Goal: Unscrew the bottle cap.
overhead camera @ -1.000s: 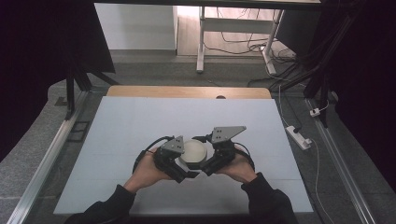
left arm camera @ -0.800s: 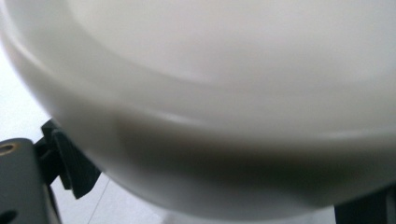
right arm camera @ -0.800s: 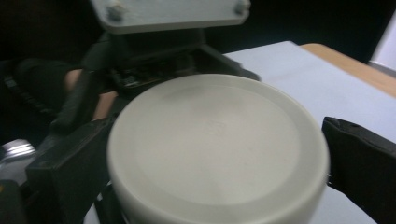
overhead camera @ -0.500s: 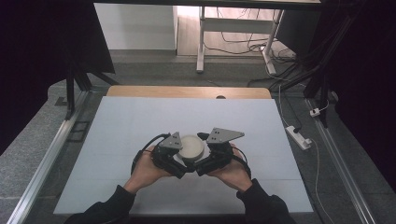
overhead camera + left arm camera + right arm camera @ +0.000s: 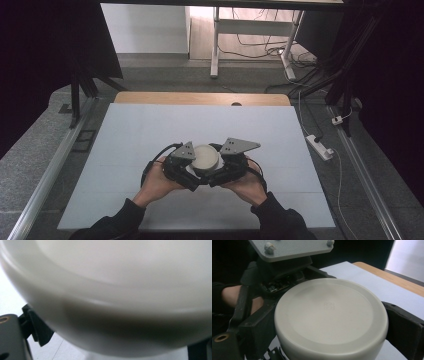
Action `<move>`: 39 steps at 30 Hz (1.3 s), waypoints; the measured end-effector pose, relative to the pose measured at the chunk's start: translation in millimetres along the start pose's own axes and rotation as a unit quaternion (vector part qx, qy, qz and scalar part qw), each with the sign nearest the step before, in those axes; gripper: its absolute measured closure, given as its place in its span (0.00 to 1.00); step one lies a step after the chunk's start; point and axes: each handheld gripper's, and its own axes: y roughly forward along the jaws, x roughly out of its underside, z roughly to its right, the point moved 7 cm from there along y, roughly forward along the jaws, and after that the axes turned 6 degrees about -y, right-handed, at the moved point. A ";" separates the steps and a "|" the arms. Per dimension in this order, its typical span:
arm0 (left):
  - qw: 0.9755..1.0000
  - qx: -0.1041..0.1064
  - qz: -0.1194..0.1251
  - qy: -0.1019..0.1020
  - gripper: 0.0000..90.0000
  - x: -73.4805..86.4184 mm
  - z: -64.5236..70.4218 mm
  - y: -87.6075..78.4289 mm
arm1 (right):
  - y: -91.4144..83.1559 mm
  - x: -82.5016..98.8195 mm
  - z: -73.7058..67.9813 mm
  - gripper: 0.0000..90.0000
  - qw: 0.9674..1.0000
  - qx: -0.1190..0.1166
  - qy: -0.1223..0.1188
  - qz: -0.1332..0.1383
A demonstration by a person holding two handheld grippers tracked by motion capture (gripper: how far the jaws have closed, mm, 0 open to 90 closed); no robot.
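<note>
Round white lid (image 5: 206, 156) sits above the table's (image 5: 125, 135) near-centre, clamped between the right gripper's (image 5: 332, 322) jaws, left gripper (image 5: 181, 165) pressed close, grip indeterminate; step judged unscrewing, requiring a steady counter-hold next

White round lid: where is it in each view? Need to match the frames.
High view: white round lid lies at lower centre, between the left gripper and the right gripper.
Left gripper view: its pale curved edge covers most of the frame, very close and blurred.
Right gripper view: centre frame, top face up, black jaws either side.
Shared landmark: the white table.
</note>
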 end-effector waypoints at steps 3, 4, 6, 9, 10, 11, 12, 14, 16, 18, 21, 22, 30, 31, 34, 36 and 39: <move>1.000 0.020 -0.008 0.015 0.08 1.5 3.1 0.6 | -1.9 1.9 0.4 0.07 0.999 -0.038 -0.003 -0.001; 1.000 0.025 -0.009 0.017 0.08 1.8 4.3 1.4 | -2.3 2.7 0.2 0.07 0.999 -0.051 -0.006 0.000; 0.999 0.035 -0.010 0.022 0.08 2.2 6.5 2.5 | -4.1 4.7 0.2 0.07 0.997 -0.074 -0.014 -0.001; 0.998 0.053 -0.008 0.027 0.08 2.1 9.5 3.0 | -6.8 6.2 0.7 0.07 0.994 -0.105 -0.018 0.006; 0.998 0.058 -0.007 0.028 0.08 2.1 10.5 3.0 | -7.6 6.4 0.6 0.07 0.993 -0.114 -0.020 0.009; 0.998 0.061 -0.006 0.029 0.08 2.1 11.4 3.1 | -8.3 6.4 0.2 0.07 0.992 -0.121 -0.021 0.011; 0.998 0.061 -0.006 0.030 0.08 2.0 11.7 3.1 | -8.9 6.5 -0.1 0.07 0.992 -0.126 -0.024 0.012; 0.998 0.058 -0.006 0.030 0.08 1.9 11.6 3.2 | -9.3 6.6 -0.2 0.07 0.991 -0.128 -0.026 0.011; 0.998 0.051 -0.003 0.024 0.08 1.1 9.9 2.4 | -9.1 6.0 0.0 0.07 0.993 -0.119 -0.021 0.013; 0.999 0.034 -0.002 0.024 0.08 0.5 7.2 0.7 | -8.4 3.3 1.1 0.02 0.995 -0.094 -0.017 0.015; 1.000 0.013 0.003 0.009 0.08 -0.1 3.2 -0.2 | -9.2 -2.1 2.6 0.00 0.998 -0.059 -0.009 0.013; 1.000 0.006 0.003 0.004 0.08 -0.2 1.8 -0.2 | -9.2 -3.5 3.0 0.00 0.999 -0.045 -0.008 0.010; 1.000 -0.023 0.003 -0.011 0.08 -0.1 -0.4 3.0 | 1.1 -1.9 -0.4 0.06 1.000 0.019 0.000 -0.016; 1.000 -0.023 0.003 -0.012 0.08 -0.3 -0.1 3.0 | 1.5 -1.3 0.0 0.07 1.000 0.024 -0.001 -0.017; 1.000 -0.020 0.002 -0.009 0.08 -0.5 0.4 2.7 | 0.6 -1.2 0.2 0.07 1.000 0.021 0.000 -0.011; 1.000 -0.016 0.000 -0.006 0.08 -0.1 0.8 2.9 | 0.1 -1.1 -0.4 0.07 1.000 0.016 -0.007 -0.011; 1.000 -0.001 -0.002 -0.002 0.08 1.4 1.4 4.0 | -0.9 0.3 0.4 0.08 1.000 -0.001 -0.004 -0.014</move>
